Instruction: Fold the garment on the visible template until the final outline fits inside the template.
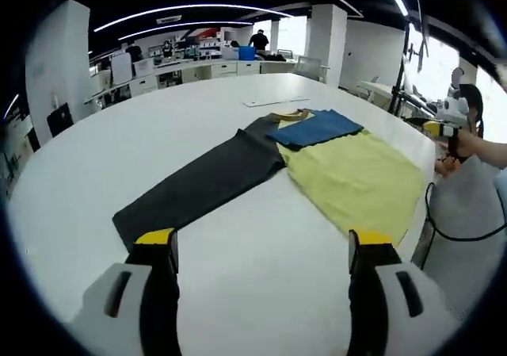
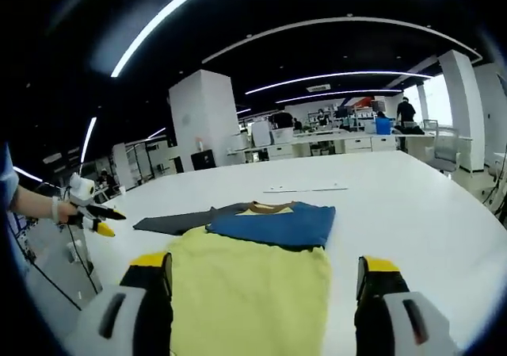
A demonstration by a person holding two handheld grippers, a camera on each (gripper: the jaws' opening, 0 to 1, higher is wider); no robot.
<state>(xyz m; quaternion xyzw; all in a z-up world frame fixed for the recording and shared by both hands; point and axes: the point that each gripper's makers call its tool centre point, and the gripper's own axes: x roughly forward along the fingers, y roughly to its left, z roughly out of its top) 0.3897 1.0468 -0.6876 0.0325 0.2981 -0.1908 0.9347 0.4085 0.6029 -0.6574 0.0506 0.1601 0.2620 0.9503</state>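
Observation:
A garment lies flat on the white table (image 1: 238, 269). It has a yellow panel (image 1: 356, 178), a blue panel (image 1: 315, 128) lying over the yellow's far end, a long dark grey part (image 1: 210, 181) stretching left, and a tan collar (image 1: 290, 115). My left gripper (image 1: 263, 241) is open above bare table, short of the grey part. In the right gripper view the yellow panel (image 2: 249, 292) runs between the jaws of my open right gripper (image 2: 264, 265), with the blue panel (image 2: 273, 223) and grey part (image 2: 170, 223) beyond. Nothing is held.
A thin white flat strip (image 1: 277, 101) (image 2: 305, 188) lies on the table past the collar. A hand holds the right gripper (image 1: 442, 130) off the table's right edge; the left gripper (image 2: 93, 213) hangs off the left edge. Desks, chairs and people stand far behind.

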